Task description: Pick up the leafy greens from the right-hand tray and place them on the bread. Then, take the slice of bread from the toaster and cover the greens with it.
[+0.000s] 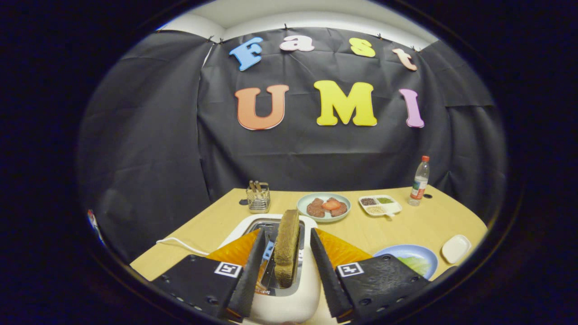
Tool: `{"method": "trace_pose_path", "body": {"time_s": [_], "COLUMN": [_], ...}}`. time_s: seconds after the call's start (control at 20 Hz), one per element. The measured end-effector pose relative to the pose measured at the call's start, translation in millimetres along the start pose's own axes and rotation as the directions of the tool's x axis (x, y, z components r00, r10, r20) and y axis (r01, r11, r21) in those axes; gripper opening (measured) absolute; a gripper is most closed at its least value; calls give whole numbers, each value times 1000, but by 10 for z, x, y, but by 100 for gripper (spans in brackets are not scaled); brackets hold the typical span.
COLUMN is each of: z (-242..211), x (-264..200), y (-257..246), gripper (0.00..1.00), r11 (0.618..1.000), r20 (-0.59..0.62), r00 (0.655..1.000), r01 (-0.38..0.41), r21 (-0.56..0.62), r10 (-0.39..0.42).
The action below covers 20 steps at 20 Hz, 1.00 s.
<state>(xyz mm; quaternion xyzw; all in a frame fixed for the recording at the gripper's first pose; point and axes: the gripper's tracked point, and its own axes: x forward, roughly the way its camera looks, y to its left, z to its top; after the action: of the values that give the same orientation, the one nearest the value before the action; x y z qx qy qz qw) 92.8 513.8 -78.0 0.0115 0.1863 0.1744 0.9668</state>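
Bread [287, 246] stands upright in the slot of the white toaster [289, 302], low centre of the frame — and the tongs [287, 266] straddle it, spread wide, a finger [247, 275] on each side with a clear gap to the slice. Nothing gripped yet.

Lower right of the frame, a blue plate [426, 253] peeks out from behind the right finger with leafy greens [413, 264] lying on it; whether bread sits under them cannot be told from here. So the step in hand looks like the second one: lifting the toaster slice.

To do it well, close evenly on the two broad faces, pinch high enough to clear the slot, then draw straight up — any tilt could snag the slice on the slot's edge or drag the toaster across the worktop [216, 225].

Mid-frame beyond the toaster: a pale green plate of meat patties [324, 207], a divided dish [380, 205], a wire holder [258, 197], a bottle with a red cap [420, 180], and a small white dish [456, 248] at right. The bottle's label is too small to read.
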Motion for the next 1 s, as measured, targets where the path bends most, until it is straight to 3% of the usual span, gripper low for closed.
{"method": "trace_pose_path", "body": {"time_s": [0.05, 0.25, 0.45, 1.0], "z": [-13, 10, 172, 821], "x": [21, 40, -40, -721], "y": [9, 7, 44, -309], "gripper": [56, 17, 1, 1], "r11": [1000, 1000, 1000, 985], "r20": [-6, -2, 66, 275], "r00": [1000, 1000, 997, 959], "r01": [0, 0, -27, -105], "r21": [-2, 21, 12, 139], "r10": [0, 0, 26, 63]}}
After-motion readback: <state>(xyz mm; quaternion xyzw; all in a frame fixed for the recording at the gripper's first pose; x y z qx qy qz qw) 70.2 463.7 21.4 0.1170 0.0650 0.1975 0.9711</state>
